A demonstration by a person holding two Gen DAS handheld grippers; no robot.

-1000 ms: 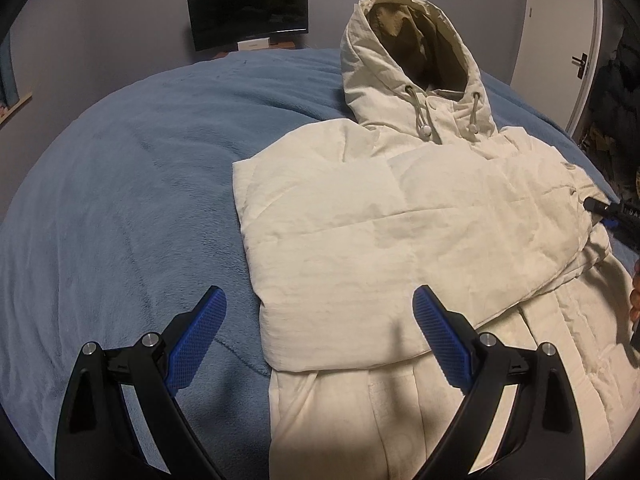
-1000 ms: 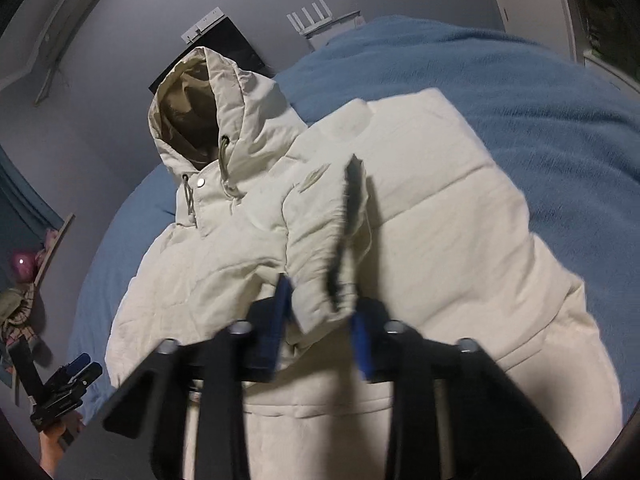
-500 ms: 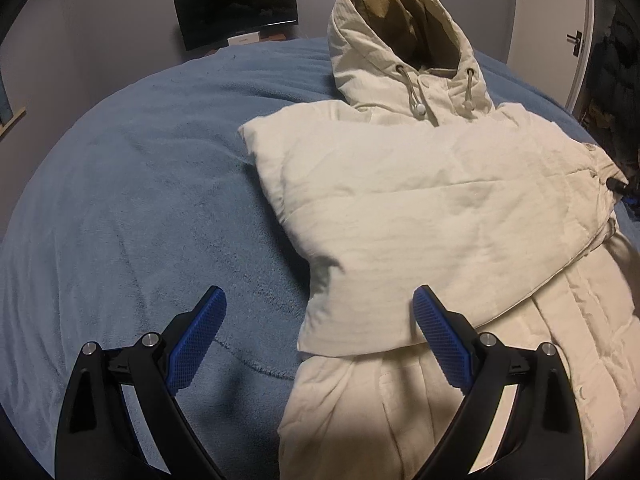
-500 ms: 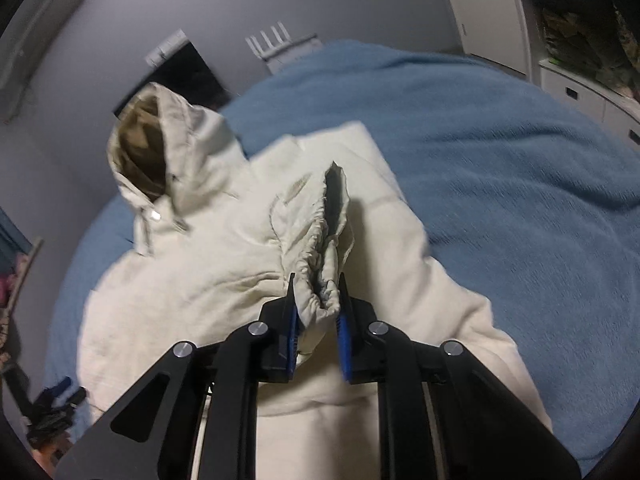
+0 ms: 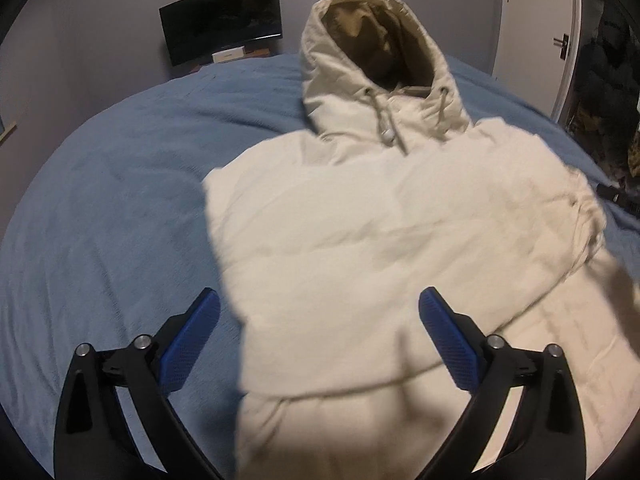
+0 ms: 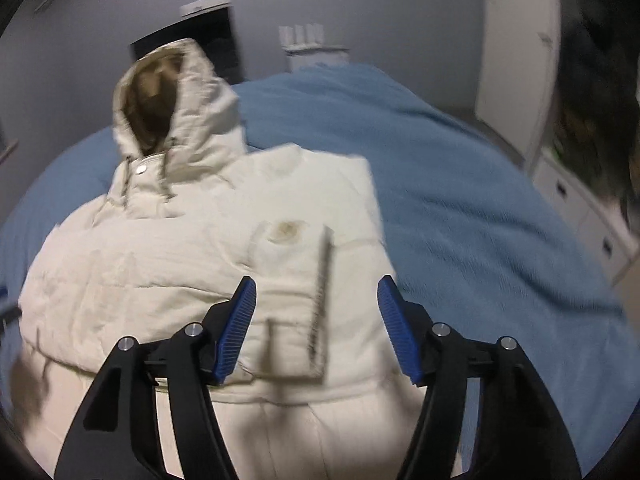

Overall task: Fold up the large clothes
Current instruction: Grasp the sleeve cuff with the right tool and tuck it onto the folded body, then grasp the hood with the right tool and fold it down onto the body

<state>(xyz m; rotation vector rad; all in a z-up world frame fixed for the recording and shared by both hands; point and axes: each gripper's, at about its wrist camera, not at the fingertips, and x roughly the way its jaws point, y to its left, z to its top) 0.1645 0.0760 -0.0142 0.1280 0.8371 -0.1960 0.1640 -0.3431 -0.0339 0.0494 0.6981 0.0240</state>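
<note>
A cream hooded puffer jacket (image 5: pixel 380 240) lies face up on the bed, hood (image 5: pixel 380 80) at the far end, both sleeves folded across its chest. My left gripper (image 5: pixel 320 320) hovers above the jacket's lower left part, its jaws opening wide with nothing gripped. In the right wrist view the same jacket (image 6: pixel 160 264) fills the middle. The sleeve cuff (image 6: pixel 296 280) rests flat on it. My right gripper (image 6: pixel 316 312) hangs just above the cuff with its jaws opening, the blue pads (image 6: pixel 240 316) clear of the fabric.
A blue fleece blanket (image 5: pixel 100 200) covers the bed around the jacket. A dark monitor (image 5: pixel 224 40) stands by the far wall. A white door (image 5: pixel 536 32) and white drawers (image 6: pixel 580 208) are on the right.
The right gripper let go of the sleeve cuff it was pinching, and the cuff now lies on the jacket. The left gripper shifted over the jacket and its view blurred.
</note>
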